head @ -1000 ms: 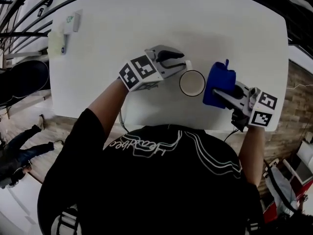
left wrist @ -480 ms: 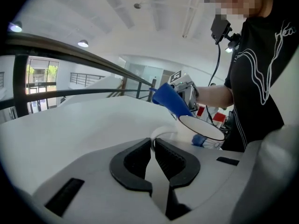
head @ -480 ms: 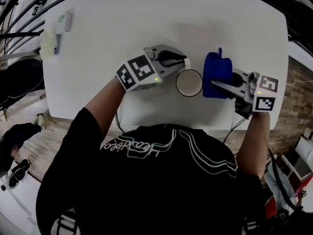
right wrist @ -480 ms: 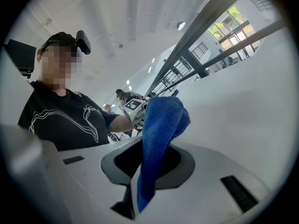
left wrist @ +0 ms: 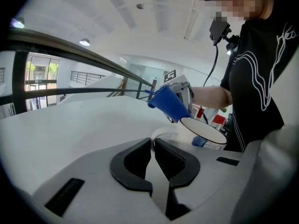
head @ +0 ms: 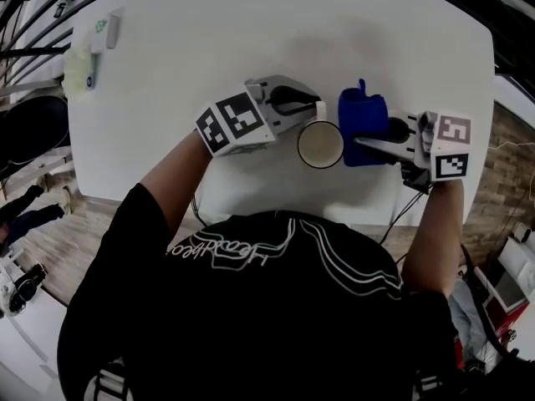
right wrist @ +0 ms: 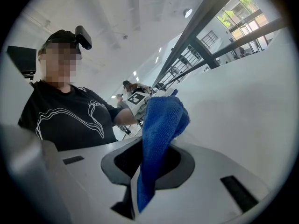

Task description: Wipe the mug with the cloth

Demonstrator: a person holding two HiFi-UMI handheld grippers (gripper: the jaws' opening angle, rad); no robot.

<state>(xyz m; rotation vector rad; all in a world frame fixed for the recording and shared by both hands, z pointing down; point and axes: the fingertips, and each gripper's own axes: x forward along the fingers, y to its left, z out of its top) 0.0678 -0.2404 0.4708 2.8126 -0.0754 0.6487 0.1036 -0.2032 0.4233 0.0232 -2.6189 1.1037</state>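
Note:
A white mug (head: 320, 144) with a dark rim stands upright on the white table (head: 251, 23). Its handle (left wrist: 155, 135) points away from me. My left gripper (head: 318, 107) has just been closing its jaws, and the thin handle is now pinched between the pads at the jaw tips (left wrist: 152, 141). My right gripper (head: 368, 138) is shut on a folded blue cloth (head: 362, 124), which stands up right beside the mug's right side. In the right gripper view the cloth (right wrist: 159, 139) fills the jaws (right wrist: 152, 147) and hides the mug.
A pale yellow-green item (head: 75, 69) and a small white item with green print (head: 104, 32) lie at the table's far left corner. Dark railings run past the left and far edges. The table's near edge is just in front of my body.
My right gripper has carried the blue cloth leftward until it is close against the mug's right side. The left gripper has stayed at the handle.

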